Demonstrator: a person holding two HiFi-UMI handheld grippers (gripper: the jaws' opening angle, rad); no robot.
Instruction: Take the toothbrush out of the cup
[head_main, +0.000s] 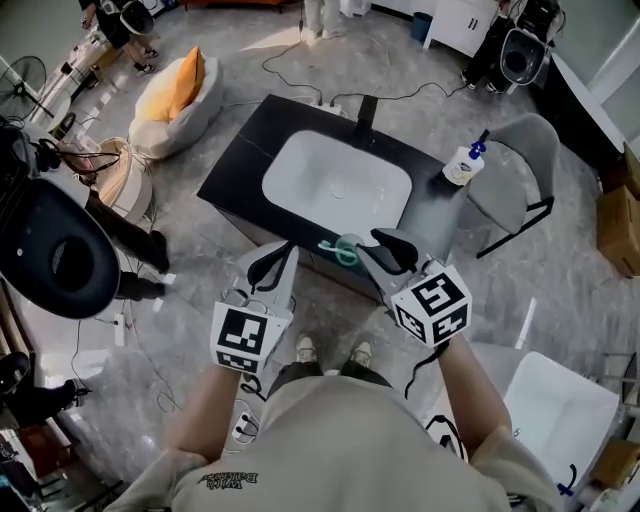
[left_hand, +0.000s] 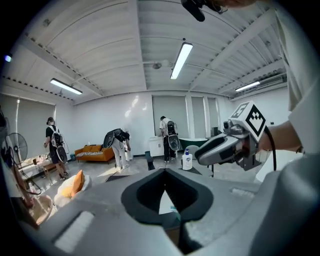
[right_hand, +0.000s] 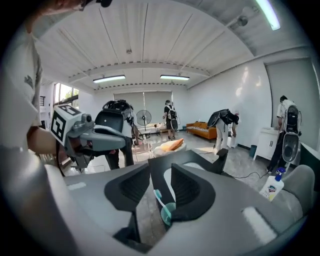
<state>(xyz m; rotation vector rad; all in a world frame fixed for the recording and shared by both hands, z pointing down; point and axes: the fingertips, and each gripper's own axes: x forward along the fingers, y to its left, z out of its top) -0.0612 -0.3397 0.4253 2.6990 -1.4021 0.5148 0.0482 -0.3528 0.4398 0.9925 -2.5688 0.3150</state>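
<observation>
A teal cup (head_main: 348, 254) stands at the front edge of the black counter (head_main: 240, 160), with a light toothbrush (head_main: 329, 244) leaning out of it to the left. In the right gripper view the toothbrush (right_hand: 157, 196) rises from the cup (right_hand: 168, 213) in the gap between the jaws. My right gripper (head_main: 372, 248) is open just right of the cup, and its jaws (right_hand: 161, 175) touch nothing. My left gripper (head_main: 275, 262) hovers left of the cup with its jaws together (left_hand: 165, 173) and holds nothing.
A white sink basin (head_main: 335, 180) fills the counter, with a black faucet (head_main: 365, 115) behind it. A soap bottle (head_main: 462, 165) stands at the right corner beside a grey chair (head_main: 520, 165). A beanbag (head_main: 180, 95) lies at far left, and a white chair (head_main: 560, 410) is at lower right.
</observation>
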